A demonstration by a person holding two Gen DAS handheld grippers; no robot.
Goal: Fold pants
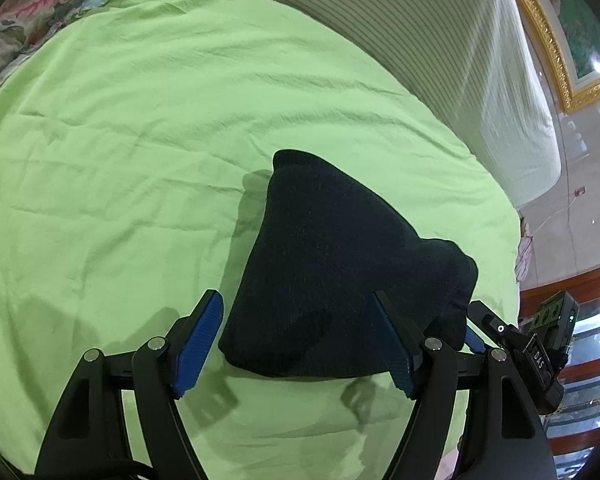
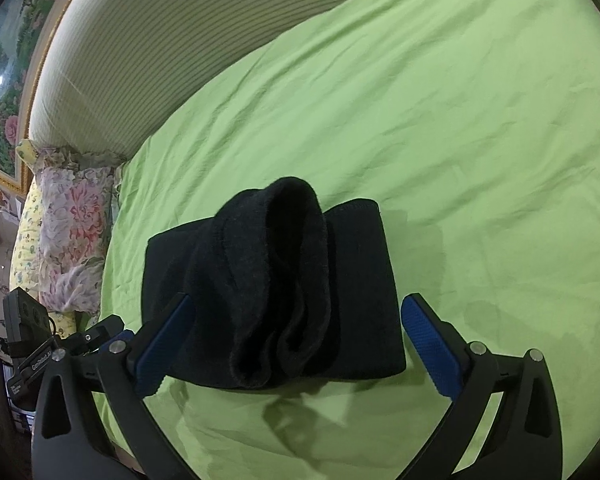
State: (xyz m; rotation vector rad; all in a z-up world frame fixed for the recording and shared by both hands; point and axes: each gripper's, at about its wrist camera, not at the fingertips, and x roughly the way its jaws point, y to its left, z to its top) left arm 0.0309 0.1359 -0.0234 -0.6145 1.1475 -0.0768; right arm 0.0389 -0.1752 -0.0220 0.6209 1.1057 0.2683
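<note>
Lying folded, black pants [image 2: 272, 280] on green sheet [image 2: 460, 140], inner layers hidden

My left gripper [image 1: 296, 314] stands spread wide above the folded black pants [image 1: 332, 272], which lie on the green bedsheet [image 1: 140, 140].

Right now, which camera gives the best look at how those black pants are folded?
The right wrist view: there the black pants face the camera end on, so the stacked layers and the rolled opening show. The left wrist view shows only their smooth dark top on the green sheet, hiding the layers.
</note>
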